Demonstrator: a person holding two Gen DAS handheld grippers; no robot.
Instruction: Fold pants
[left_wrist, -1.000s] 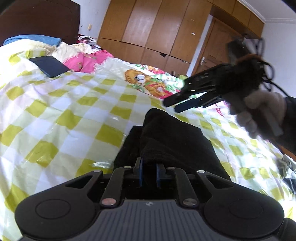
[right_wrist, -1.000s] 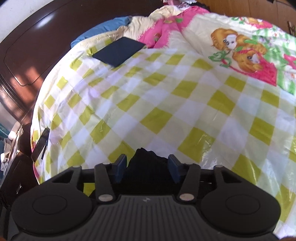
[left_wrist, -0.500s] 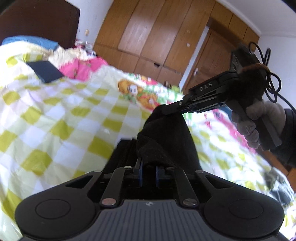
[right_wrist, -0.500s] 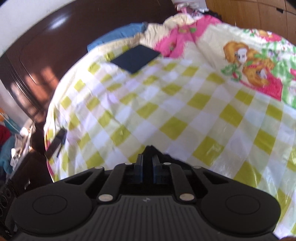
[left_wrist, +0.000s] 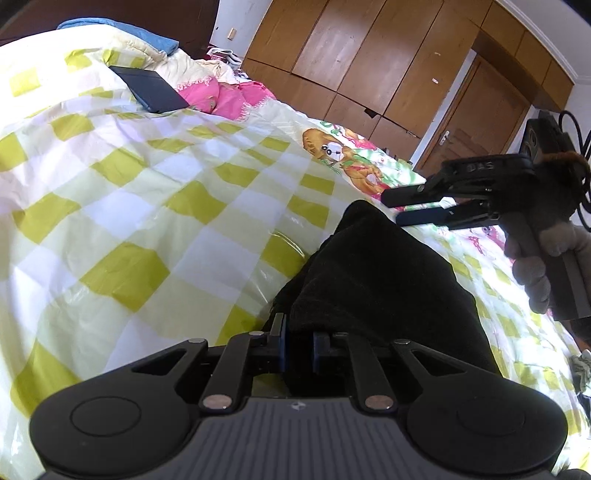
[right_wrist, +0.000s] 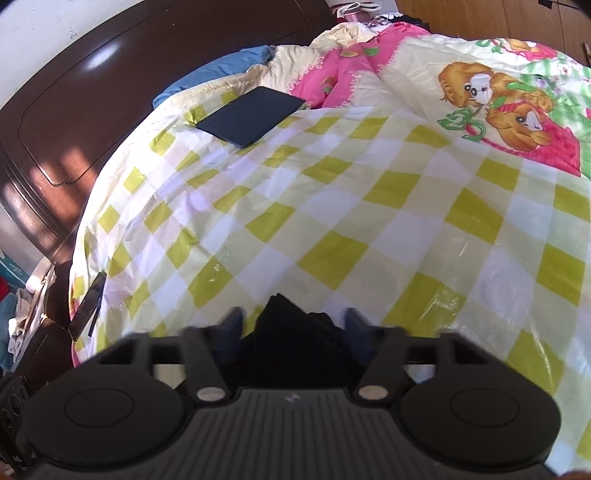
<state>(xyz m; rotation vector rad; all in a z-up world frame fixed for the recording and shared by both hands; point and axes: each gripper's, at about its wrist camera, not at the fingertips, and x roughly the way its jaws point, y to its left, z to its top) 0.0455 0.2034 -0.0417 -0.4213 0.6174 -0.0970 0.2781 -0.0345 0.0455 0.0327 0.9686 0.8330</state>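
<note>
The black pants lie folded on the yellow-checked bedspread. My left gripper is shut on the near edge of the pants. In the left wrist view my right gripper hovers just beyond the far corner of the pants, its fingers apart and empty. In the right wrist view my right gripper is open, with a corner of the pants showing between its fingers below.
A dark flat tablet lies near the pillows at the bed's head. A dark wooden headboard stands behind. Wooden wardrobes and a door line the far wall. A phone sits at the bed's edge.
My right gripper was shut on the far corner of the pants half a second ago; it has opened, let go and drawn back. The pants have settled lower.
</note>
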